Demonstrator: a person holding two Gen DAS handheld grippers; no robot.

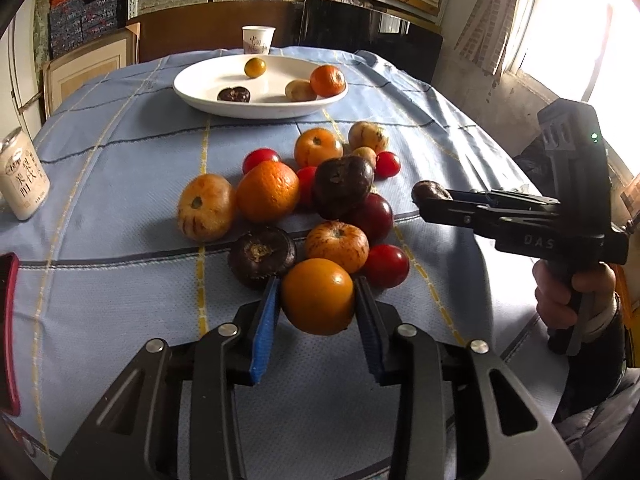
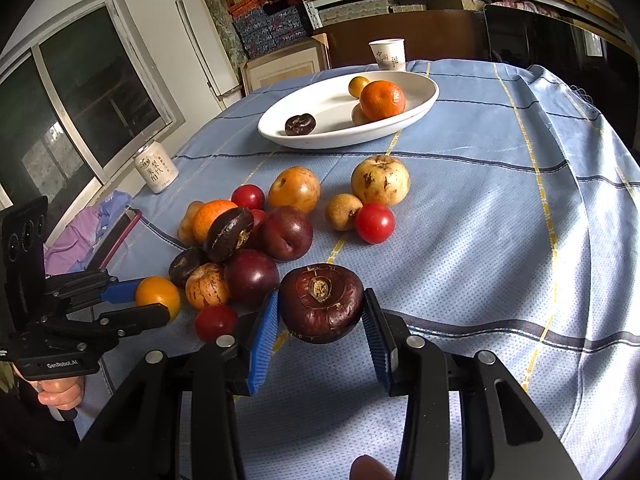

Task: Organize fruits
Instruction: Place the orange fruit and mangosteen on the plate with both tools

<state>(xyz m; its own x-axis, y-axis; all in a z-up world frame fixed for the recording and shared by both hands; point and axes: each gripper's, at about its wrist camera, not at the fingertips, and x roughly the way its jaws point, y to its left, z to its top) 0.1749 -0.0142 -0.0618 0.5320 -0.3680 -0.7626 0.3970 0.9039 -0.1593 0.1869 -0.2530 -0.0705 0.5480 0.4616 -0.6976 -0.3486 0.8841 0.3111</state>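
Claws are both pinching: left claw (image 1: pixel 316 300) squeezing a smooth, slippery orange (image 1: pixel 318 295) across its middle, right claw (image 2: pixel 320 312) gripping a firm chestnut (image 2: pixel 321 303) likewise.

Table (image 1: pixel 120 184), blue checked cloth: white plate (image 1: pixel 200 96), fruit pile (image 1: pixel 280 200), can (image 1: pixel 22 180), paper cup (image 1: pixel 258 40).

A dark brown water chestnut (image 2: pixel 321 303) is clamped between the blue pads of the right tool (image 2: pixel 320 330), above the blue-clothed table (image 2: pixel 480 220). At left, a small orange fruit (image 2: pixel 158 296) is gripped by the left tool (image 2: pixel 150 306). A white plate (image 2: pixel 420 110) with fruit is seen beyond the loose pile.
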